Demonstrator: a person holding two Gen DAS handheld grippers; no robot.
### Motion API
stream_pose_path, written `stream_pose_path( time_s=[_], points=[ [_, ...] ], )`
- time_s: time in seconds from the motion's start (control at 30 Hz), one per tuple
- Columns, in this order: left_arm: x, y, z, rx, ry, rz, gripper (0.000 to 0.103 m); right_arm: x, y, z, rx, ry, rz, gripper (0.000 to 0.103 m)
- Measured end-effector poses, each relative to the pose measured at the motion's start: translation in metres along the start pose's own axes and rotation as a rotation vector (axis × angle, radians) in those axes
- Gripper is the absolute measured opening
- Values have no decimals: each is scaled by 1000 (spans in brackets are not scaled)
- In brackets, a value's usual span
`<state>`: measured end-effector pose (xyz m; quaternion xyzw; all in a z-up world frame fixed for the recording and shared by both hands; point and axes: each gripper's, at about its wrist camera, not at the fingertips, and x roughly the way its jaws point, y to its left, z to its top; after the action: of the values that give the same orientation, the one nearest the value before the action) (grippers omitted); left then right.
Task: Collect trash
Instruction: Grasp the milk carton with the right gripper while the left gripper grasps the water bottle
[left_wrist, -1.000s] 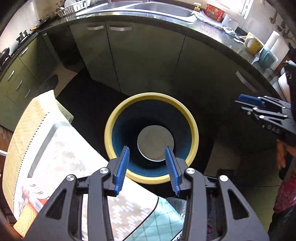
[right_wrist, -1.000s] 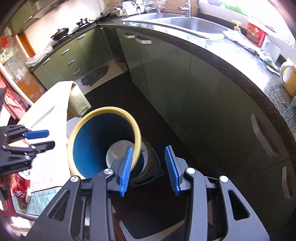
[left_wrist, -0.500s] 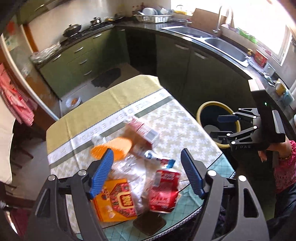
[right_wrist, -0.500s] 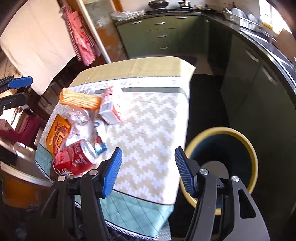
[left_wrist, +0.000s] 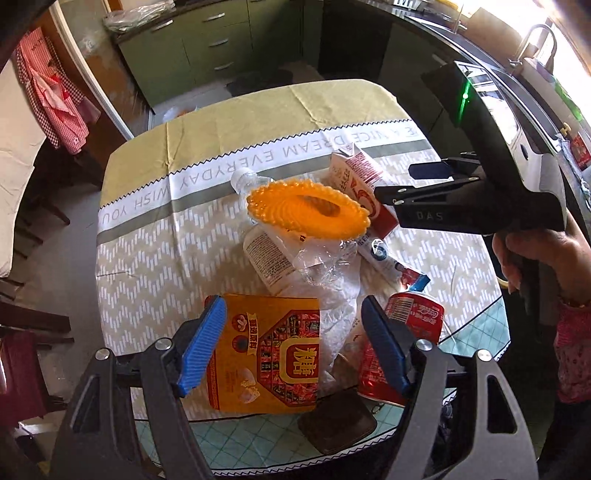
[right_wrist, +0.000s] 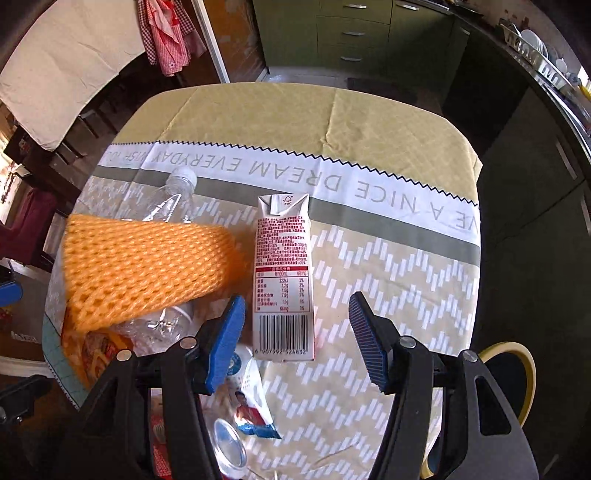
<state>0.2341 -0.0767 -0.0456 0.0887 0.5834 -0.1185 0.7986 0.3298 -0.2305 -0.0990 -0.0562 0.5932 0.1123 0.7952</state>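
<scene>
Left gripper (left_wrist: 291, 347) pointed steeply down over the desk (left_wrist: 155, 258), fingers spread, nothing gripped, orange packet (left_wrist: 264, 354) below between them, right gripper (right_wrist: 297, 341) likewise tilted down, fingers parted, milk carton (right_wrist: 283, 277) just beyond, ungripped.

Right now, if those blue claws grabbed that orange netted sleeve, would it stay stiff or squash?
The orange foam net sleeve would probably squash: its open mesh looks soft and springy. It likely weighs very little, since it perches on the crumpled clear plastic bottle beneath. Being tube-shaped, it may roll if nudged.
</scene>
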Motion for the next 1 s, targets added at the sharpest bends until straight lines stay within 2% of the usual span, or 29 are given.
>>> stream_pose_path(
  time_s=[0.17,0.23,0.27,0.37,0.5,0.67,1.0],
  points=[
    [25,10,15,-84,51,-47,70,20,3,6,-10,38,-15,53],
    [34,14,22,-118,69,-71,68,28,3,8,-13,51,-19,47],
    [38,16,25,-134,78,-82,66,30,2,8,-13,56,-22,38],
    [48,19,32,-170,99,-113,60,29,-2,6,-17,38,-35,37],
    [58,20,40,-193,117,-133,57,15,-14,-1,7,5,-3,37],
    [69,19,47,-219,131,-177,42,-5,-32,-18,34,-24,20,37],
    [83,22,64,-279,130,-151,41,-11,-54,-41,76,-34,37,37]
  ],
)
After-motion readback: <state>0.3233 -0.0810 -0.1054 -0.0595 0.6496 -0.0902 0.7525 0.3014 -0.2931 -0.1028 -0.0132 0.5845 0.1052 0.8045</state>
